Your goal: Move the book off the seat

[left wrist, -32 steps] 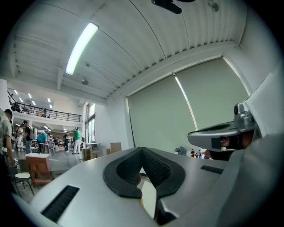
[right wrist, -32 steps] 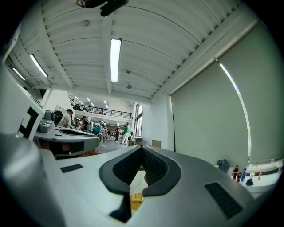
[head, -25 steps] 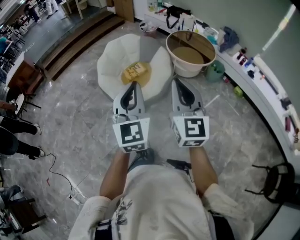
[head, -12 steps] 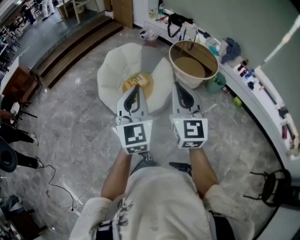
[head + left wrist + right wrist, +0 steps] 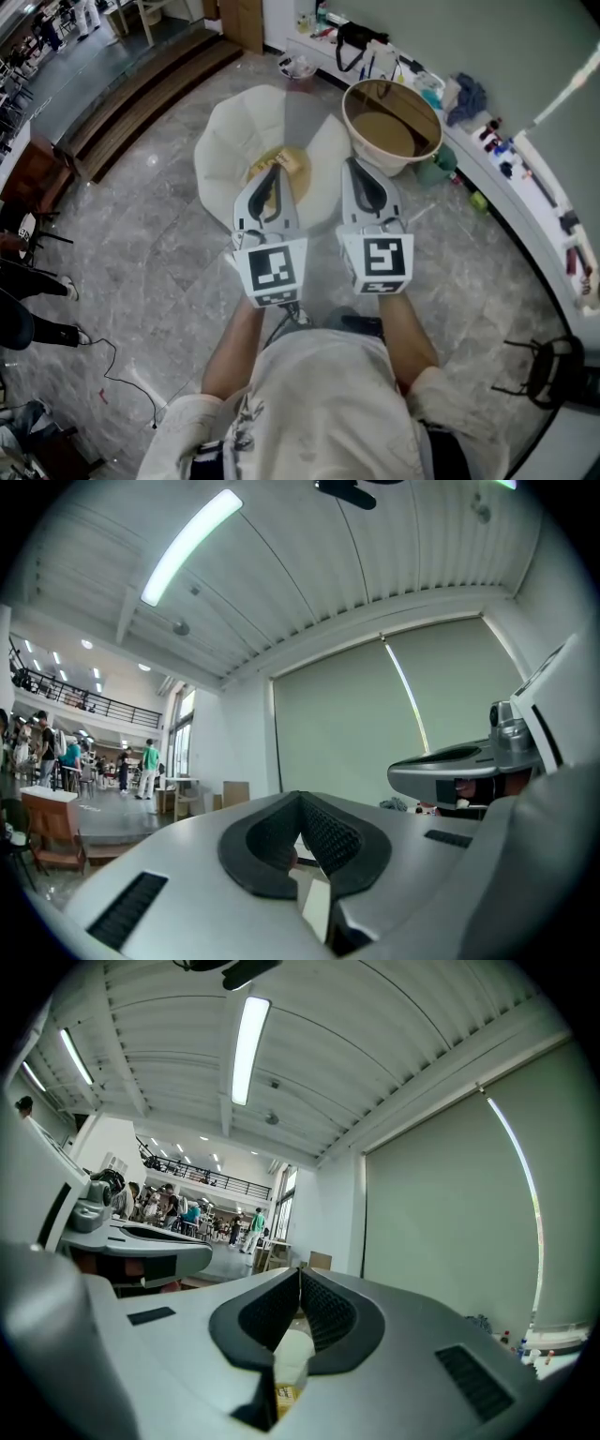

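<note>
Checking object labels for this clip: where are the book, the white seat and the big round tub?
book (image 5: 294, 161): head view, on its yellow cover.
white seat (image 5: 223, 141): head view, on a bare part of the cushion left of the book.
round tub (image 5: 373, 150): head view, on its pale outer wall.

Large open hall, more showroom or studio than home. Polished grey marble floor (image 5: 169, 234), with broad wooden steps (image 5: 141, 89) along one side. High white ribbed ceiling (image 5: 309, 574) with long tube lights (image 5: 192, 544). Railed upper gallery (image 5: 94, 703); people (image 5: 148, 769) standing far off. Curved white worktop (image 5: 525, 178) cluttered with bottles. Lounge furniture: white petal-shaped seat (image 5: 225, 141), round beige tub chair (image 5: 391, 117).
</note>
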A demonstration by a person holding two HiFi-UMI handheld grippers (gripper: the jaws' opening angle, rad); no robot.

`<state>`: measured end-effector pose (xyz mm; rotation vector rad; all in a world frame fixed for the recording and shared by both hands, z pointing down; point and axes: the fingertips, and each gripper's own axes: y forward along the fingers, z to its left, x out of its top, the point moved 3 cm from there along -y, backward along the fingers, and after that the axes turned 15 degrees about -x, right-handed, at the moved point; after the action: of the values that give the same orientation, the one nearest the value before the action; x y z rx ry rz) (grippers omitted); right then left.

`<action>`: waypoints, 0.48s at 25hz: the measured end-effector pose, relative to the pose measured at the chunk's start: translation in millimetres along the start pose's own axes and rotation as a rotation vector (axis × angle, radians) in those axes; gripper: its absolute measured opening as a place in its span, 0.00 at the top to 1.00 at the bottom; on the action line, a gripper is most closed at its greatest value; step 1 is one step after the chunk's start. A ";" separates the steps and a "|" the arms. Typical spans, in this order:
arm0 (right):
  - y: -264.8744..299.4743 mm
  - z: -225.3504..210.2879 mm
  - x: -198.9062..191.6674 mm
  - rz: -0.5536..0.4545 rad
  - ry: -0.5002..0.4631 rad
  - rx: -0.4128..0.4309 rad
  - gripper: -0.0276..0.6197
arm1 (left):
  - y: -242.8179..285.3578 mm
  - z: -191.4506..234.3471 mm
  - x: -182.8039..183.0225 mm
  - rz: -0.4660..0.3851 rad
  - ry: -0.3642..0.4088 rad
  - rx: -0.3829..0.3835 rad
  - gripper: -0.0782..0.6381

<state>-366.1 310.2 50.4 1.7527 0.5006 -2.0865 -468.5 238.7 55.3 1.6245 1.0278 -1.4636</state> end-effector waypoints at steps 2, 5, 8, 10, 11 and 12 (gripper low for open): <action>10.7 -1.9 -4.6 0.009 0.006 0.005 0.95 | 10.6 -0.1 0.6 -0.018 0.018 -0.010 0.89; 31.5 -10.4 -15.0 0.026 0.020 0.019 0.95 | 31.6 -1.1 -4.3 -0.013 0.024 -0.004 0.89; 56.0 -16.9 -24.3 0.031 0.034 0.035 0.95 | 52.3 4.7 -15.6 0.025 -0.011 0.027 0.89; 76.0 -22.6 -30.7 0.032 0.041 0.047 0.95 | 70.6 10.1 -21.4 0.043 -0.003 0.043 0.89; 87.3 -26.4 -33.7 0.033 0.044 0.051 0.95 | 81.7 13.0 -23.2 0.050 0.005 0.051 0.89; 99.3 -30.9 -35.9 0.033 0.046 0.055 0.95 | 93.9 15.9 -23.8 0.053 0.015 0.059 0.89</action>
<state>-284.9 241.0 77.4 1.8310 0.4284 -2.0600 -391.7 181.6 76.8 1.6940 0.9506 -1.4603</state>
